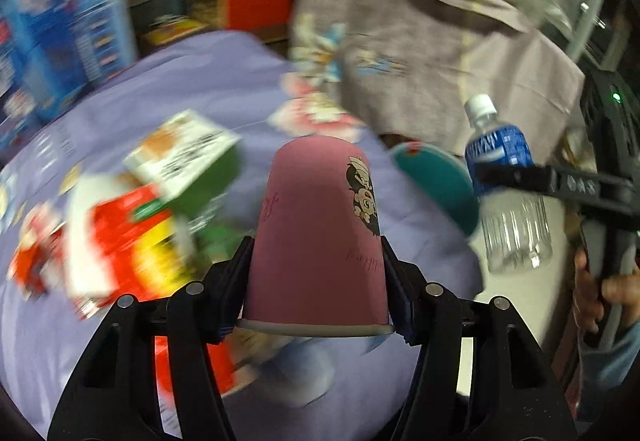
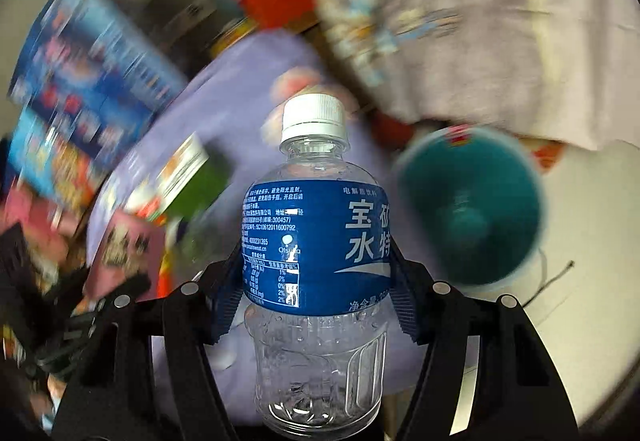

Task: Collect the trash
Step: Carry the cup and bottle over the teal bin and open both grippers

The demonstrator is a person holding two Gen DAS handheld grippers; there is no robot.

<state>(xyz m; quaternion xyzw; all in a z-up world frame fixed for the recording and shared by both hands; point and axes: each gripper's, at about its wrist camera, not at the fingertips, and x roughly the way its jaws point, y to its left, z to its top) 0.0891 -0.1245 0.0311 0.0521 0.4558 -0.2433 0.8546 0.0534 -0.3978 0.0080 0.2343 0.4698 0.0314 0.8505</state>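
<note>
Left gripper point(image 1: 318, 273), seen in the left wrist view, is clenched on a pink paper cup point(image 1: 316, 237) held upside down, its rim nearest the camera and a cartoon figure printed at its 2 o'clock side; both pads press the cup's walls. Right gripper point(image 2: 316, 281), seen in the right wrist view, grasps an empty clear plastic bottle point(image 2: 316, 261) at its blue label, white cap pointing away toward 12 o'clock. From the left wrist view the same bottle appears at 3 o'clock, clamped by a black finger point(image 1: 520, 175), with a hand point(image 1: 600, 293) on the handle below. Teal bin point(image 2: 472, 209) lies at 3 o'clock of the bottle, its opening facing the camera. Lavender bedsheet point(image 1: 224, 81) spreads beneath both grippers. Blurred cartons, one green-and-white point(image 1: 188, 157) and one red-and-yellow point(image 1: 132, 237), lie at 9 o'clock of the cup. Grey printed garment point(image 2: 460, 41) hangs at 1 o'clock.
</note>
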